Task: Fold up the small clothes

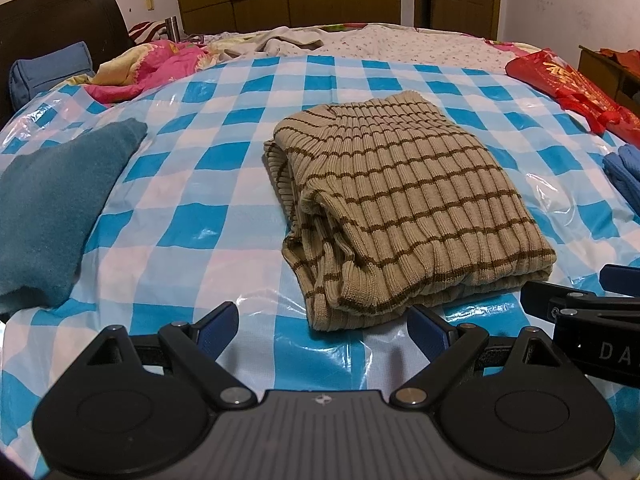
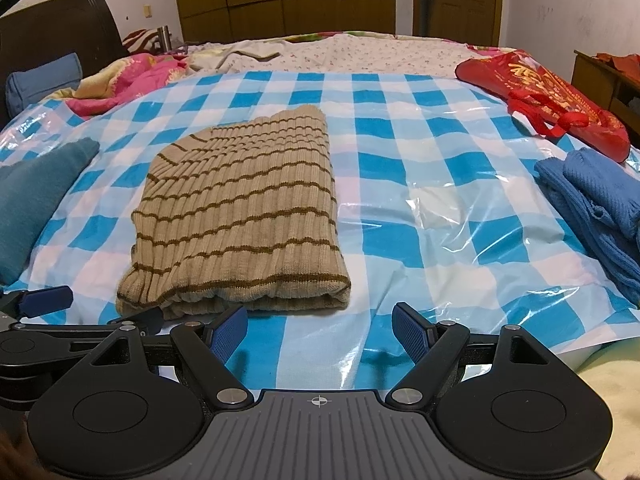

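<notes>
A beige ribbed sweater with brown stripes (image 1: 404,208) lies folded into a thick rectangle on the blue-and-white checked plastic sheet (image 1: 192,208). It also shows in the right wrist view (image 2: 240,220). My left gripper (image 1: 320,330) is open and empty, just in front of the sweater's near edge. My right gripper (image 2: 320,332) is open and empty, in front of and a little right of the sweater. The right gripper's fingers (image 1: 580,300) show at the right edge of the left wrist view.
A teal garment (image 1: 48,208) lies on the left. A blue knit garment (image 2: 596,208) lies on the right. A red bag (image 2: 552,96) sits at the far right. Pink bedding (image 1: 148,68) and a blue pillow (image 1: 48,72) lie at the far left.
</notes>
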